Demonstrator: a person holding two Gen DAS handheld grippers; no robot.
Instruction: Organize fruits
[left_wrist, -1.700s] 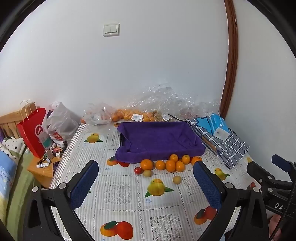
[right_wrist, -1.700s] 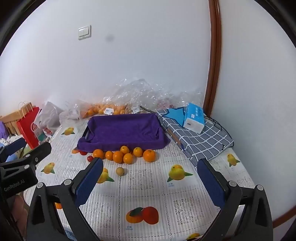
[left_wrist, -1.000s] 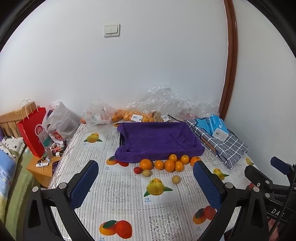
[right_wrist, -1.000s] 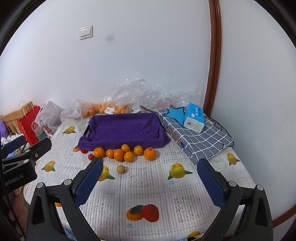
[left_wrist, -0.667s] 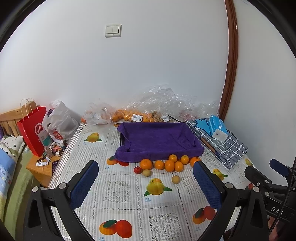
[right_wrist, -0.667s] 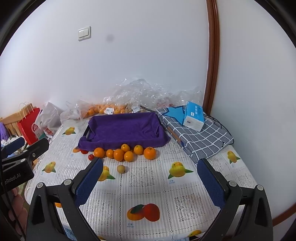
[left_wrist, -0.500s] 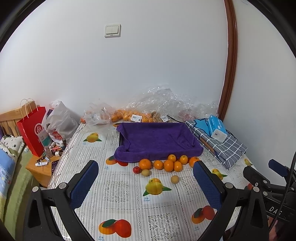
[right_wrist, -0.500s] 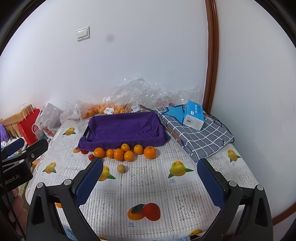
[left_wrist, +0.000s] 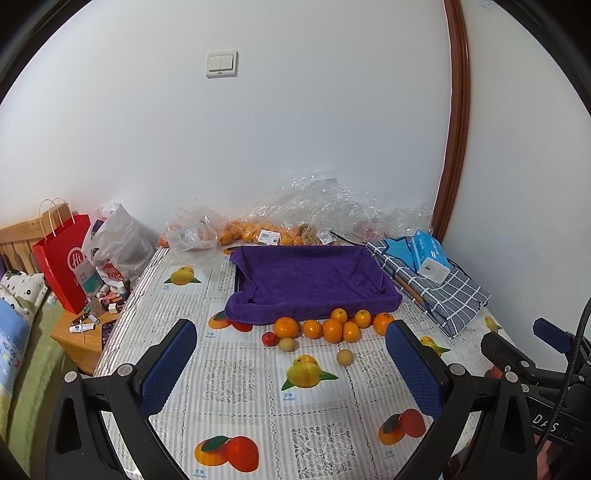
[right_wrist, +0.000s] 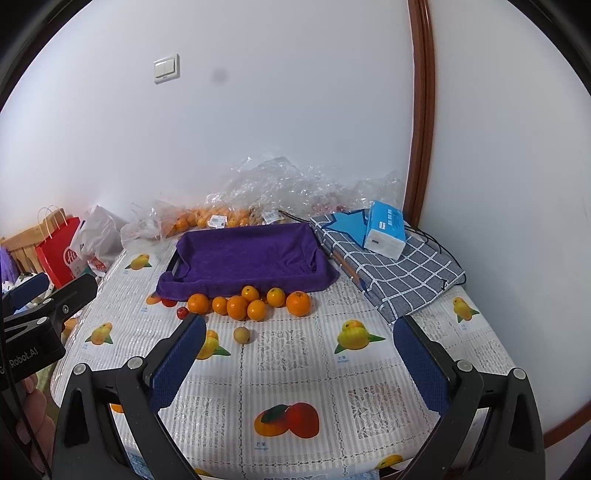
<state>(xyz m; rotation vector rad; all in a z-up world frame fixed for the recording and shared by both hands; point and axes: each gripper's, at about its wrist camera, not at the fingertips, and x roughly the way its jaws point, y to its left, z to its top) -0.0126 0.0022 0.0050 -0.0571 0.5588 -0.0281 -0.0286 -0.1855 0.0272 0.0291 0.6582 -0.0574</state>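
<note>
Both jaws spread wide, nothing held: left gripper (left_wrist: 291, 365) and right gripper (right_wrist: 299, 350) hover level above the table (right_wrist: 295, 373), aimed at the oranges (right_wrist: 245, 301) lined along the purple-lined tray's (right_wrist: 243, 258) front edge.

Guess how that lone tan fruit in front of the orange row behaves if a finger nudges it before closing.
The tan fruit looks nearly spherical and sits free on the glossy tablecloth, touching nothing, so it would likely roll off. It is small beside the oranges, so probably light and easy to knock. Both the left gripper and right gripper are open wide, leaving room to straddle it.
</note>
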